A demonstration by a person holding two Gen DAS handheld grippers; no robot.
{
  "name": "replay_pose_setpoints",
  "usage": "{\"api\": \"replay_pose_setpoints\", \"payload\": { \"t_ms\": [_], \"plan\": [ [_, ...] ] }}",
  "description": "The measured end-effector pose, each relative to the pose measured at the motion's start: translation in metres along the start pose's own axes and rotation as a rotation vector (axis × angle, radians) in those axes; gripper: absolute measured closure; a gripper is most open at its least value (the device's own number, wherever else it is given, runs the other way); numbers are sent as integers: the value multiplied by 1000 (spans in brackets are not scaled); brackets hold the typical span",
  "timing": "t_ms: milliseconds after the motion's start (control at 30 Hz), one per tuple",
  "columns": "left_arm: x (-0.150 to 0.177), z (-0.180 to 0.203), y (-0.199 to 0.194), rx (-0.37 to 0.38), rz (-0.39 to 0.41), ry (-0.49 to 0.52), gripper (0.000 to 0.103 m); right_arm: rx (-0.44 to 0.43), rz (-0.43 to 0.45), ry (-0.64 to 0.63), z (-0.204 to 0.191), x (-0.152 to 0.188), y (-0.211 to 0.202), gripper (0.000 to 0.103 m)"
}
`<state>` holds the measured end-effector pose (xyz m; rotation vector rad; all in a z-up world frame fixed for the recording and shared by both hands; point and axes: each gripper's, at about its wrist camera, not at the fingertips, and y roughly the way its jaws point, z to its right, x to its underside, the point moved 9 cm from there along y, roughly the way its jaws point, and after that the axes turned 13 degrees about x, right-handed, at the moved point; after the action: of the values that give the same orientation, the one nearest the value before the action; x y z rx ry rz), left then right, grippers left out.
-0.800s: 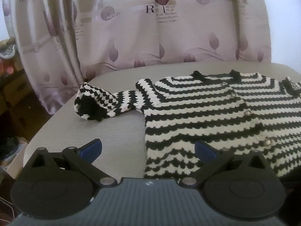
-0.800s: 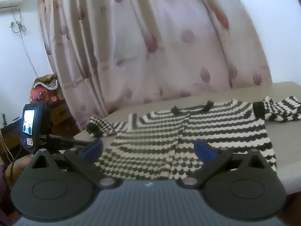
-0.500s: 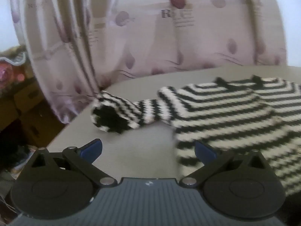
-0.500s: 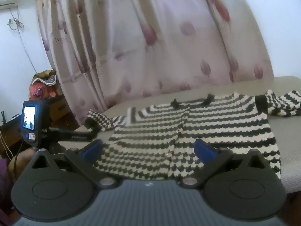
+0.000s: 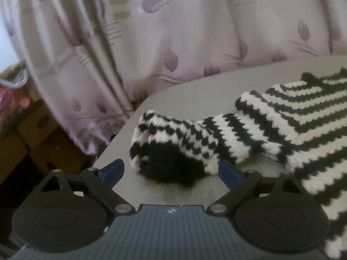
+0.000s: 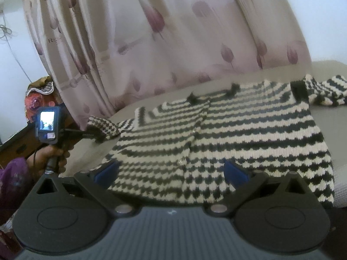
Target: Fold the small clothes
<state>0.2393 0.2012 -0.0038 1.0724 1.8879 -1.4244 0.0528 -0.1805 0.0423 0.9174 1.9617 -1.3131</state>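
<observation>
Black-and-white striped knit sweater [image 6: 238,143] is my landmark: it lies spread flat, front up, on the grey table [image 5: 190,99]. Its hem is the nearest edge in the right view, its neckline is toward the pink curtain [image 6: 164,32] hanging behind it.

My left gripper [image 5: 171,171] sits at the cuff end of the sweater's left sleeve [image 5: 195,143], which runs out sideways from the body and ends in a bunched black cuff. Jaws wide. The cuff lies just ahead of the two blue fingertips [image 5: 112,170], roughly between them, but I see no pad pressing on it. Nothing gripped.

My right gripper [image 6: 171,171] is over the sweater's hem, near the middle where the two front halves meet. Jaws as wide as they go, blue pads apart above the knit, holding nothing.

The other sleeve [image 6: 323,88] lies crumpled off the sweater's far right shoulder.

Left of the sweater in the right view, my hand [image 6: 52,158] holds the handle of the left rig, its small lit screen [image 6: 46,121] facing the camera. Left view is slightly blurred.
</observation>
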Motion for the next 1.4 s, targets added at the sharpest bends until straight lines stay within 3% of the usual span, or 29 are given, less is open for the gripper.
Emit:
{"api": "replay_pose_setpoints", "payload": {
  "t_ms": [33,67,100,133,200,300,367,567,633,667,733,800,867,967,1067,1133,1233,1300,1333,1400],
  "plan": [
    [-1,-1,9,27,-14,5,36,4,-10,3,1,2,2,0],
    [-1,-2,18,66,-49,-9,82,8,-13,2,1,2,4,0],
    [1,-6,25,108,-91,-54,86,11,-23,5,2,2,5,0],
    [-3,-13,28,152,-97,-129,87,14,-27,6,2,2,6,0],
    [-17,-36,21,204,-30,-267,87,20,-26,-2,1,1,8,0],
    [-35,-86,1,164,87,-460,87,16,-22,-10,-2,-1,10,0],
    [-40,-119,-2,138,113,-606,87,17,-35,-19,-2,0,13,0],
    [2,-214,2,15,98,-997,81,-4,-45,-20,-9,5,16,0],
    [24,-234,-4,-52,119,-1046,76,-3,-38,-26,-9,4,14,0],
    [28,-243,1,-78,105,-1047,62,0,-37,-28,-9,3,14,0],
    [41,-253,2,-111,103,-1057,50,-1,-42,-19,-8,3,14,0],
    [48,-254,-1,-153,89,-1016,46,-2,-41,-12,-7,3,14,0],
    [48,-246,-1,-132,79,-962,39,0,-36,-8,-6,3,13,0],
    [39,-212,-6,-37,61,-788,40,3,-40,5,-5,3,15,0],
    [17,-150,-13,86,50,-452,40,0,-43,7,-6,4,15,0],
    [10,-116,-8,110,24,-294,41,4,-50,2,-7,6,16,0],
    [6,-98,19,130,-19,-246,41,9,-63,-1,-9,9,18,0],
    [16,-96,46,149,-120,-271,46,10,-65,-4,-10,10,18,0],
    [22,-104,60,144,-158,-291,54,14,-62,-9,-11,9,17,0],
    [24,-127,70,104,-149,-337,57,20,-51,-19,-11,7,14,0]
  ]
}}
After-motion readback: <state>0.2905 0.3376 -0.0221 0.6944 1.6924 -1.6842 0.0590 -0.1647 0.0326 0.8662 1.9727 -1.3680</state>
